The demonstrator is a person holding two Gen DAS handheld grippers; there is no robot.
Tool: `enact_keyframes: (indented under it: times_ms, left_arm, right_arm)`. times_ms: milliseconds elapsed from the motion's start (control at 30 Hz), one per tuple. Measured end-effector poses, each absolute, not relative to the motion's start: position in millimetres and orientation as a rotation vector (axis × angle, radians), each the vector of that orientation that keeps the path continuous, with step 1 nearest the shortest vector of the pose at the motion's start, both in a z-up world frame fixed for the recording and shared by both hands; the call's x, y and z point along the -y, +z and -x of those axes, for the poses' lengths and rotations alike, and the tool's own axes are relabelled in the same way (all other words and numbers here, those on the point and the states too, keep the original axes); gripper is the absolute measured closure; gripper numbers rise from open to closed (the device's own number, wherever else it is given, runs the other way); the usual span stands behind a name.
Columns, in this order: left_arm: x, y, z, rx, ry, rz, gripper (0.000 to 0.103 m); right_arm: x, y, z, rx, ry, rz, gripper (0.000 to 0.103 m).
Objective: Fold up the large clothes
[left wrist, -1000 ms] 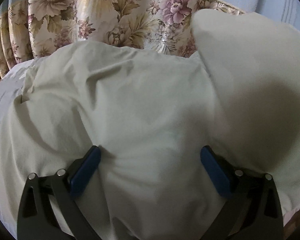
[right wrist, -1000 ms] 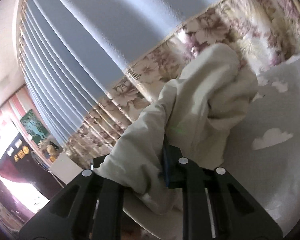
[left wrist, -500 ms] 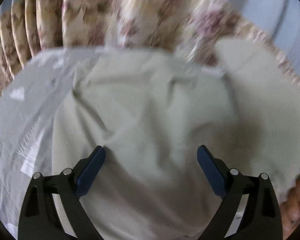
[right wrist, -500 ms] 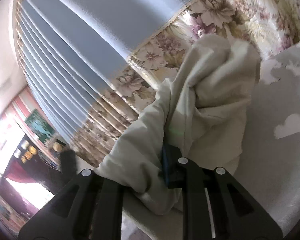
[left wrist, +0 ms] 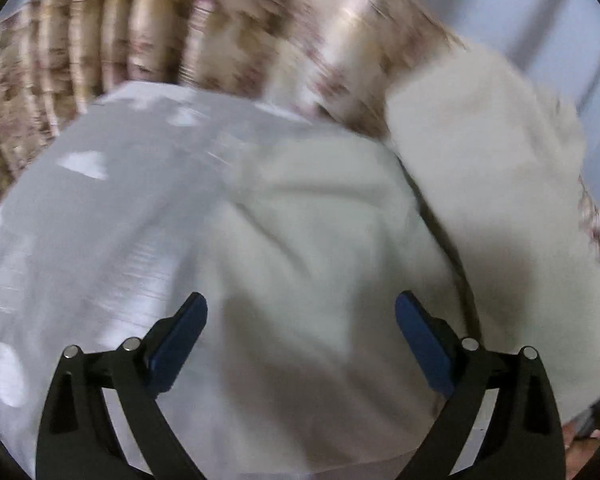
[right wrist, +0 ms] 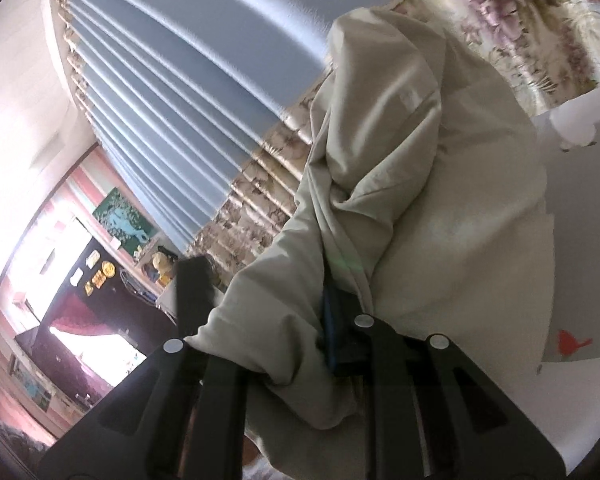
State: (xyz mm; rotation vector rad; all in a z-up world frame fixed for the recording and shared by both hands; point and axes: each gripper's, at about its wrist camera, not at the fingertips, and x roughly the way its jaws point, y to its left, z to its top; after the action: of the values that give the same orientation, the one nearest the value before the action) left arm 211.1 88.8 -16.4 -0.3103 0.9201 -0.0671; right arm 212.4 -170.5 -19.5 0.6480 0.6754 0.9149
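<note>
Cream garment (left wrist: pixel 320 240) heaped on the pale cloud-print bed sheet (left wrist: pixel 100 220), one end lifted toward the flowered curtain (right wrist: pixel 520 20). Left hand-held gripper (left wrist: pixel 300 332) spread wide above the cloth, pinching nothing. Right hand-held gripper (right wrist: pixel 316 332) clamped on a bunched fold of that garment, raised off the bed.

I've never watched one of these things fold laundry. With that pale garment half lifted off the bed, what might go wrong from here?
1. Only the right gripper pinches the pale garment, by a bunched fold; the hanging cloth might slip out.
2. The left gripper is open above the cloth with nothing held, so the garment may sag unevenly and fold crooked.
3. The left view is blurred, so a hasty grab could catch the cloud-print sheet along with the garment.
</note>
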Motion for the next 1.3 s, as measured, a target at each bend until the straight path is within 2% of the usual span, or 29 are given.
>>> enact_keyframes:
  times_ms: [167,367,700,1067,1300]
  left_arm:
    - [-143.9,1.0,-198.0,-0.881,0.012,0.331,0.008]
    - [-163.9,1.8,-191.5,-0.879,0.027,0.331,0.008]
    - [-92.1,45.5,-229.7,-0.850,-0.099,0.114,0.008]
    - [-34.9,0.6,-272.5,-0.972,-0.160,-0.073,0.006]
    - [-41.4,0.1,-257.5,-0.984,-0.236,0.058,0.008]
  right_arm:
    - [135.2,-37.2,-222.6,-0.762,0.885,-0.643,0.089]
    - [105.4,-61.2,-227.0,-0.839,0.796,-0.592,0.090]
    - [98.0,-60.6,-207.4,-0.825,0.738,-0.506,0.091]
    - [97.8,-47.8,-185.3,-0.806,0.698,-0.462,0.089]
    - [103.6,-22.4,-155.5,-0.754,0.627,-0.301,0.080]
